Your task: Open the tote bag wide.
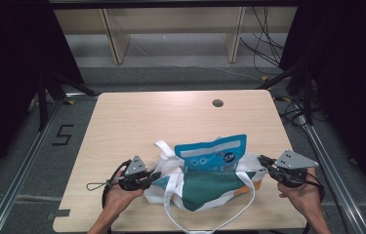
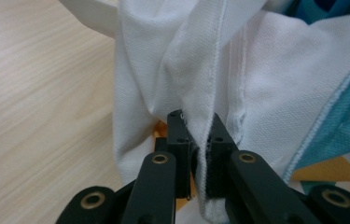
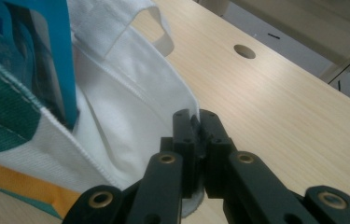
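Note:
A white, teal and orange fabric tote bag (image 1: 205, 187) lies on the wooden table (image 1: 136, 122) near its front edge, held between both grippers. A blue snack pouch (image 1: 213, 152) sticks out of the bag's mouth. My left gripper (image 1: 157, 175) is shut on the bag's left white edge (image 2: 200, 116). My right gripper (image 1: 262, 160) is shut on the bag's right white edge (image 3: 130, 135). In the right gripper view the blue pouch (image 3: 46, 51) stands inside the bag. A white strap (image 1: 210, 222) loops toward the front edge.
A round cable hole (image 1: 217, 103) sits in the table at the back right. Wooden shelving (image 1: 171, 29) stands beyond the table, and cables (image 1: 268, 44) lie on the floor at the right. A person's hands (image 1: 117, 200) hold both grippers.

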